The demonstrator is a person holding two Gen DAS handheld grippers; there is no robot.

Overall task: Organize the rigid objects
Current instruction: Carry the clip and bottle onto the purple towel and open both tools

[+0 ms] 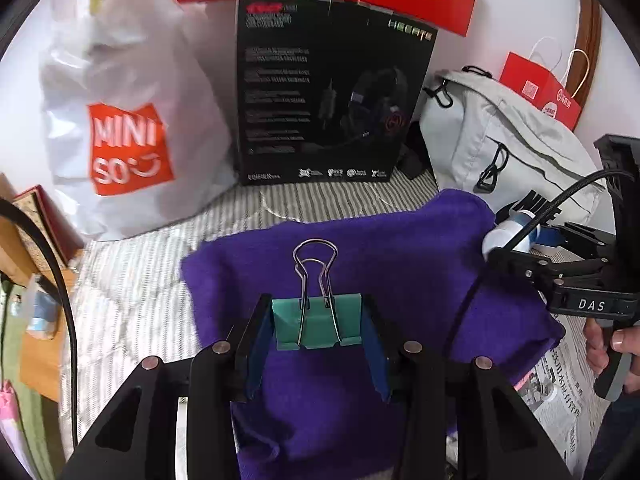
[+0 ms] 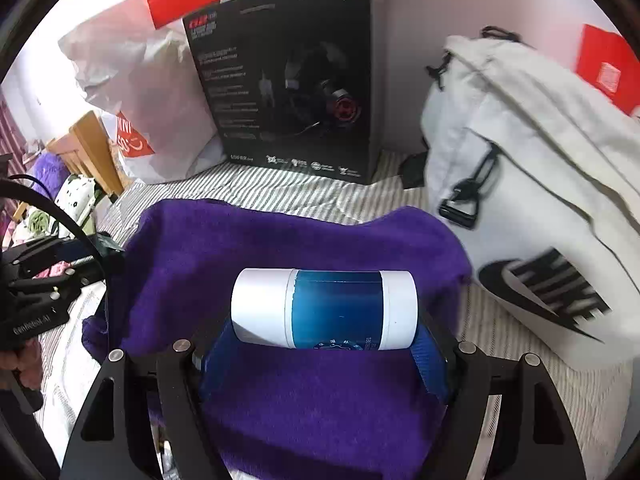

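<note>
A teal binder clip [image 1: 318, 326] with silver wire handles pointing away sits between the blue pads of my left gripper [image 1: 318, 334], which is shut on it above the purple towel [image 1: 360, 264]. In the right wrist view, a white bottle with a blue label [image 2: 326, 308] lies crosswise in my right gripper [image 2: 326, 338], held end to end by the blue pads over the same purple towel [image 2: 280, 248]. From the left wrist view, the right gripper [image 1: 516, 246] shows at the right edge with the bottle [image 1: 510, 232] in it, and a hand [image 1: 608, 344] holds its handle.
Behind the towel stand a black headset box [image 1: 332, 92], a white Miniso bag [image 1: 128, 132] on the left and a white Nike backpack [image 2: 532, 184] on the right. Red paper bags [image 1: 540, 92] lean at the back. Newspaper [image 1: 564, 392] lies on the striped bedding [image 1: 132, 288].
</note>
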